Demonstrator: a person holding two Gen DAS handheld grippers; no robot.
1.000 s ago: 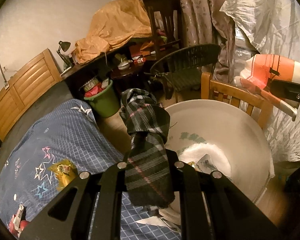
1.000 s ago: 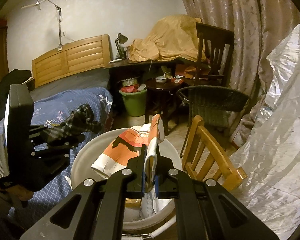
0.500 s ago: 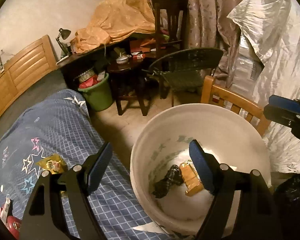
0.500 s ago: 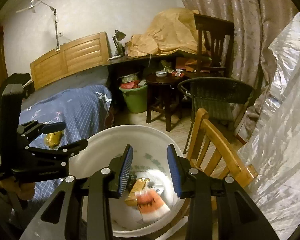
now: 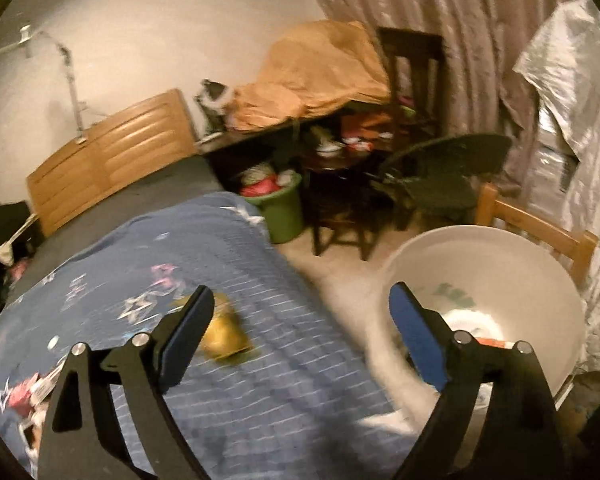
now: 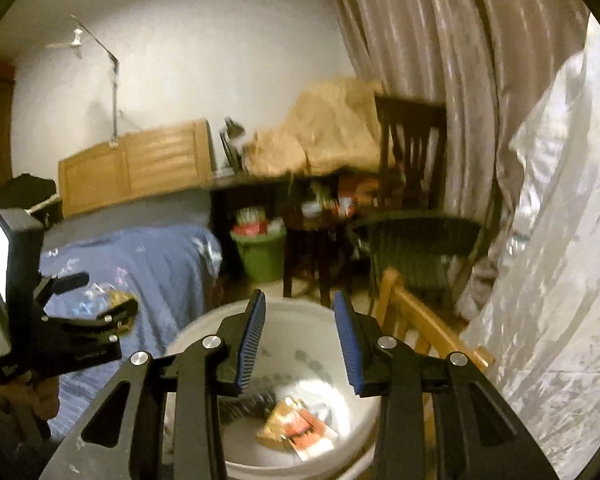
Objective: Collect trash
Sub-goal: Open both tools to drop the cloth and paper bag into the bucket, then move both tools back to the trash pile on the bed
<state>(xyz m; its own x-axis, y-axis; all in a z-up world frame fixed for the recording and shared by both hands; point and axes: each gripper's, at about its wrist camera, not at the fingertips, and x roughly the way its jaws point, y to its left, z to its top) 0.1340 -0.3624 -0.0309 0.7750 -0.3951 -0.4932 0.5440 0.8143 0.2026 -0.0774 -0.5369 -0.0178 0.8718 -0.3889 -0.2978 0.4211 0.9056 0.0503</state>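
Closest to the left wrist camera, the left gripper [image 5: 296, 316] has nothing between its blue pads, and its jaws are opening wide. It points down at a blue star-print bedspread [image 5: 292, 396]. Just past its left finger lies a gold snack wrapper [image 5: 224, 338], blurred, which looks like the next piece of trash. To take it well, the jaws should straddle the wrapper, press lightly into the soft cover, then close. At lower left, more red-and-white litter [image 5: 28, 390] waits. To the right, the right gripper [image 6: 300, 338] hangs partly open and empty above the white bucket [image 6: 332, 316], where an orange packet [image 6: 300, 426] already lies. Beyond stand a wooden chair [image 6: 416, 326] and a green bin [image 6: 260, 254].
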